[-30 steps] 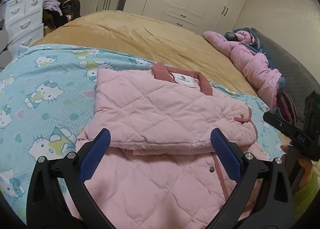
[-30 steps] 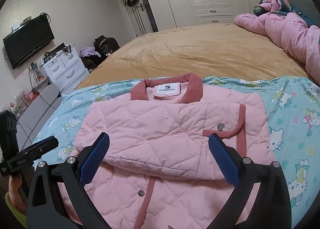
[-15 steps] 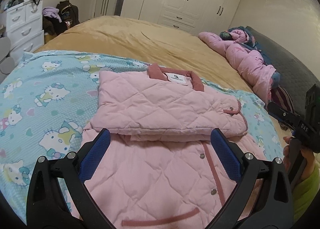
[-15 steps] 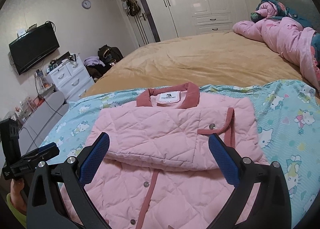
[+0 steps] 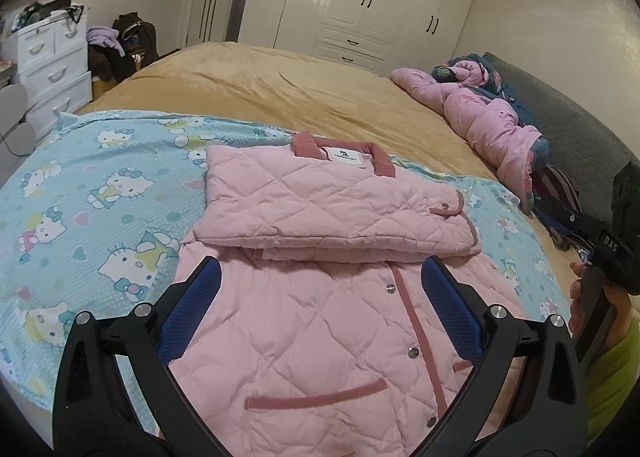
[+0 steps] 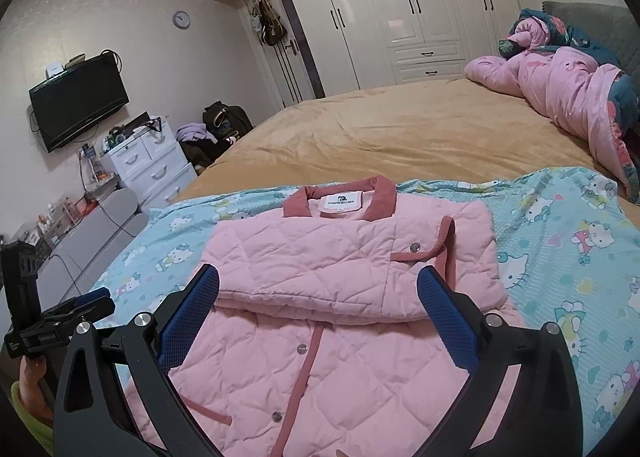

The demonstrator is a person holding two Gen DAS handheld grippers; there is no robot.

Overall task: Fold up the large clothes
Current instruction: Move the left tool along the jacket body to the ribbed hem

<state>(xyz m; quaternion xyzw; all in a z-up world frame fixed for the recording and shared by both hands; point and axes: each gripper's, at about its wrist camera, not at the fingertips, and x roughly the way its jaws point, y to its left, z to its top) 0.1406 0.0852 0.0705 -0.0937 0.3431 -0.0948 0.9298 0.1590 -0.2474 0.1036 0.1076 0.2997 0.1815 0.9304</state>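
A pink quilted jacket [image 5: 320,317] with a dark pink collar lies on a blue cartoon-cat sheet [image 5: 80,197] on the bed. Its sleeves are folded across the chest, forming a thick band [image 5: 328,209] below the collar. It also shows in the right wrist view [image 6: 320,357]. My left gripper [image 5: 320,297] is open and empty, hovering above the jacket's lower half. My right gripper [image 6: 318,305] is open and empty, also above the lower half. The right gripper's body shows at the right edge of the left wrist view [image 5: 600,241].
A tan bedspread [image 5: 300,97] covers the far bed. A crumpled pink duvet [image 5: 492,125] lies by the grey headboard [image 5: 568,129]. White drawers [image 6: 148,165], a wall TV [image 6: 80,101] and white wardrobes [image 6: 400,5] stand beyond the bed.
Both grippers have pulled back toward me and risen, so more of the jacket's lower half with its buttons and pocket trim is in view. The jacket has not moved.
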